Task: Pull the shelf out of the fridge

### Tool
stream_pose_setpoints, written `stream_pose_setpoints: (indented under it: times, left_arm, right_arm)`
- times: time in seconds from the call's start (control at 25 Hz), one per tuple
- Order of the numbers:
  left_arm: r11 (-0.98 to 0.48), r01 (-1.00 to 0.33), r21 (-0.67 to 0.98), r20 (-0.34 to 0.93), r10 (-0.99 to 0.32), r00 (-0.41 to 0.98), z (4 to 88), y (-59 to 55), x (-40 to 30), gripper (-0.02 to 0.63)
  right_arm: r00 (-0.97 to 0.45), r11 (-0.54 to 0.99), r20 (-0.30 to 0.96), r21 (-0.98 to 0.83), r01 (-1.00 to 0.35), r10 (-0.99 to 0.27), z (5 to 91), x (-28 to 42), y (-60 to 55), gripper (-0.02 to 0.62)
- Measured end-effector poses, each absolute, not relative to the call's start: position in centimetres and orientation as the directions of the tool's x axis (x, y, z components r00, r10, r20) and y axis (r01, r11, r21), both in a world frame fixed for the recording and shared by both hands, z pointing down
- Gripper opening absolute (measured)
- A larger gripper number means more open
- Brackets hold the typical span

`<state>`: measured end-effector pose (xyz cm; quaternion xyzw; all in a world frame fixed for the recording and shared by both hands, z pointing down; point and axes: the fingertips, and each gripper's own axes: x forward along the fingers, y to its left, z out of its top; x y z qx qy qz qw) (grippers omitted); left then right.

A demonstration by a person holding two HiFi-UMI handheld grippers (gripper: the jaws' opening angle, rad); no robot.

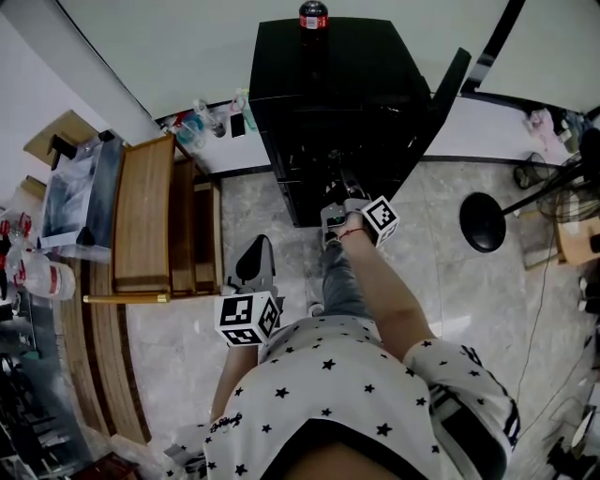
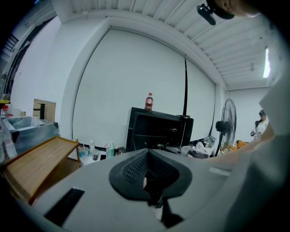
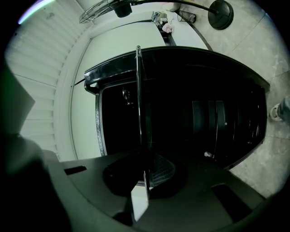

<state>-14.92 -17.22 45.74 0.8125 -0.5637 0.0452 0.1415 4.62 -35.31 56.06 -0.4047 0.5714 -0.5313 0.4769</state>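
The black fridge (image 1: 328, 103) stands open against the wall, its door (image 1: 450, 84) swung to the right. My right gripper (image 1: 339, 192) reaches into the dark opening at the fridge's front. In the right gripper view the thin glass shelf (image 3: 138, 104) shows edge-on and runs from the fridge's inside down between my jaws. The right gripper (image 3: 146, 174) is shut on the shelf's front edge. My left gripper (image 1: 255, 262) hangs back near the person's body, away from the fridge (image 2: 158, 131), and points toward it. The left gripper (image 2: 147, 179) holds nothing, its pads together.
A red-capped cola bottle (image 1: 313, 16) stands on top of the fridge. A wooden rack (image 1: 145, 216) is at the left, with small bottles (image 1: 202, 122) on the floor beside it. A fan's round base (image 1: 483, 222) and cables lie at the right.
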Motion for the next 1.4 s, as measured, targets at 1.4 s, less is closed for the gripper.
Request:
stream_pose_setpoints:
  times: [1.4]
  left_arm:
    - [-0.329,-0.925,0.19,0.215,-0.905,0.366,45.64,-16.86,-15.75,0.012]
  right_arm:
    - [-0.203,0.076,-0.08,-0.997,0.027,-0.976,56.45,4.41,-34.4,0.005]
